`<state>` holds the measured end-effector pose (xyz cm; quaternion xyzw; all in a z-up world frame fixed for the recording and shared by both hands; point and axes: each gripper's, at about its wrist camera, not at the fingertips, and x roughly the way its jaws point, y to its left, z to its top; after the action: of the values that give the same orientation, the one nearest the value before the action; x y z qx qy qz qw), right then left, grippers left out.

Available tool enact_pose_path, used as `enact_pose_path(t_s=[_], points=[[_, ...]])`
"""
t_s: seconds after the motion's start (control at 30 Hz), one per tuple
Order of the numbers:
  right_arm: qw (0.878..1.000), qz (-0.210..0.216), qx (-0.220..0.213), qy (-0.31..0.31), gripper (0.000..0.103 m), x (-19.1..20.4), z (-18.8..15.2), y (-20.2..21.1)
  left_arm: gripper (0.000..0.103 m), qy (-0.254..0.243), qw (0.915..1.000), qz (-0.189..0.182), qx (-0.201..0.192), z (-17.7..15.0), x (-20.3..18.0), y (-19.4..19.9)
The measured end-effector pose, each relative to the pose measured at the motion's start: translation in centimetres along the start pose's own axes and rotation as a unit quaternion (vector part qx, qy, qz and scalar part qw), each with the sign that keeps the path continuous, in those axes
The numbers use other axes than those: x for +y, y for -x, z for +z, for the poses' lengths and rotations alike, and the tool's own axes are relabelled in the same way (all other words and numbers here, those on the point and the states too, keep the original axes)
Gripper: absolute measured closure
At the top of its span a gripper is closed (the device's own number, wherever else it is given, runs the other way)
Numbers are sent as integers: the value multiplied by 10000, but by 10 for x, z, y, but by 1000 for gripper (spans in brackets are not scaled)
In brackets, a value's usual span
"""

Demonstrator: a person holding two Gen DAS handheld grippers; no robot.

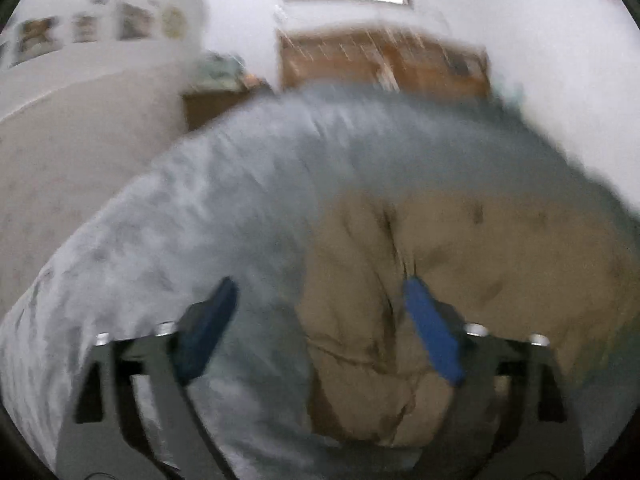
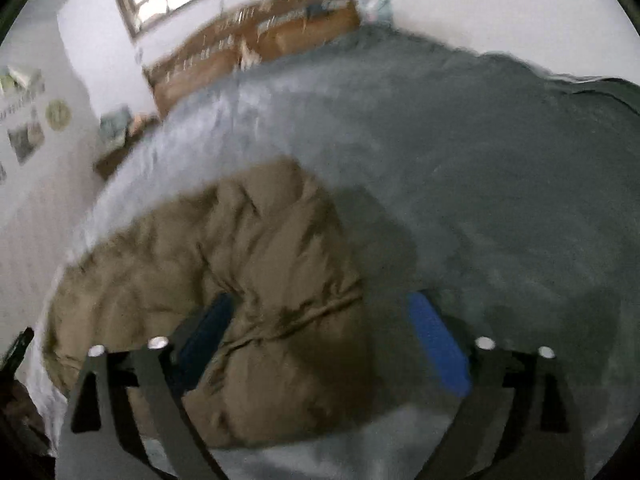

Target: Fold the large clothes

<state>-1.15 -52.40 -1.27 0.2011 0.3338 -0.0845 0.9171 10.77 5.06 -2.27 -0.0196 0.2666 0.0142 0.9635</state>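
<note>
Your left claw [image 1: 320, 312] and right claw [image 2: 320, 320] both gape wide, gripping nothing; the tan puffy jacket [image 2: 224, 280] lies beneath them on the bed [image 2: 480, 180]

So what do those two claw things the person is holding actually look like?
Both look alike. The left gripper has two flat blue pads, one being, each mounted on a dark grey angular bracket with triangular cut-outs and topped by silver round-headed bolts. The right gripper has the same blue pads, one at, with the same grey brackets and bolts. No cables, markings, hands or sleeves show.
</note>
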Motion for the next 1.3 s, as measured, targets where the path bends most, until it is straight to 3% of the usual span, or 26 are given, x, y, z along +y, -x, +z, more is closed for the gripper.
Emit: enact_pose_path(t_s=[0.1, 0.23, 0.3, 0.37, 0.47, 0.53, 0.97, 1.3], points=[[9978, 115, -650, -38, 2, 10, 0, 58, 3, 493, 9945, 222, -900, -1, 30, 63], [9910, 195, -1197, 559, 2, 46, -20, 126, 3, 557, 9880, 616, -1299, -10, 26, 112], [9870, 203, -1343, 857, 2, 62, -34, 140, 3, 549, 9873, 467, -1413, -15, 29, 128], [9813, 244, -1570, 1085, 2, 77, -54, 150, 3, 359, 9907, 256, -1287, -18, 31, 136], [9676, -125, -1943, 1605, 2, 96, -73, 163, 3, 195, 9925, 280, -1172, -34, 20, 140], [9590, 27, -2239, 1736, 2, 105, -81, 172, 3, -19, 9908, 236, -1333, -38, 4, 141], [9661, -15, -1970, 1671, 2, 99, -82, 164, 3, 460, 9935, 44, -1043, -40, 11, 123], [9661, -19, -1963, 1677, 2, 98, -84, 164, 3, -103, 9923, 226, -1211, -42, -12, 137]])
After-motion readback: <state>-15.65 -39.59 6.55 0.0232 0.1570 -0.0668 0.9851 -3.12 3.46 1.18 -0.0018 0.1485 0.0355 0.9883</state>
